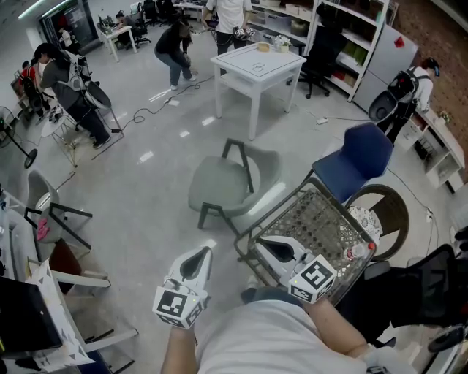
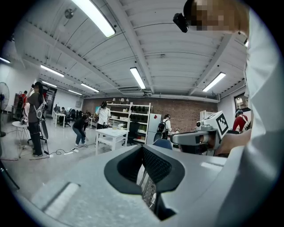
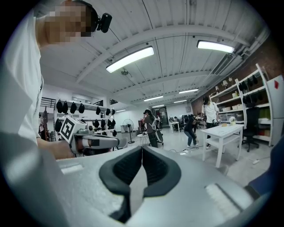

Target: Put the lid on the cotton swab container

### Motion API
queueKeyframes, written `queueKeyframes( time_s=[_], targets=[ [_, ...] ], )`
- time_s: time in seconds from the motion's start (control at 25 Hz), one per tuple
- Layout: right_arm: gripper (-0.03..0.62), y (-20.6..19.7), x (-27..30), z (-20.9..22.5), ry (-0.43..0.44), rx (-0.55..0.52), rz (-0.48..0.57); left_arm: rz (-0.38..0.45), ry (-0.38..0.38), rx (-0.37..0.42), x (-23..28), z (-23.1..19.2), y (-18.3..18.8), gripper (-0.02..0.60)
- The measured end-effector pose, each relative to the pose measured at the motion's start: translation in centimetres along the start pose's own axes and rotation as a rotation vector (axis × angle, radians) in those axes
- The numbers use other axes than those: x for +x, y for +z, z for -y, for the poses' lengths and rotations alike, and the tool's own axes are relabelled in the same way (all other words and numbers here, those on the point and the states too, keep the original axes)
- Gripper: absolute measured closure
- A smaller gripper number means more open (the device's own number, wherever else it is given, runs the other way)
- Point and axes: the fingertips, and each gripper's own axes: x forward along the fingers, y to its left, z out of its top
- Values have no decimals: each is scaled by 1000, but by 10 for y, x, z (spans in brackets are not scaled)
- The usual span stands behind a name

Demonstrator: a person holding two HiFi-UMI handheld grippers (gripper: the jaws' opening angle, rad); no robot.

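Fingers of your left gripper point(image 1: 196, 257) and right gripper point(image 1: 272, 247) were clenched, empty. You held both low before you, the right near a basket point(image 1: 322, 219); white tabletop point(image 1: 257, 67) well off.

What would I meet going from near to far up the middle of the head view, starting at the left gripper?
left gripper → grey chair → white table → person in white
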Motion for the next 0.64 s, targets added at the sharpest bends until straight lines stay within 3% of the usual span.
queueKeyframes(
  time_s=[0.64],
  targets=[
    [589,-9,-11,4,-10,4,-14,-27,-1,15,6,7,-9,574]
  ],
)
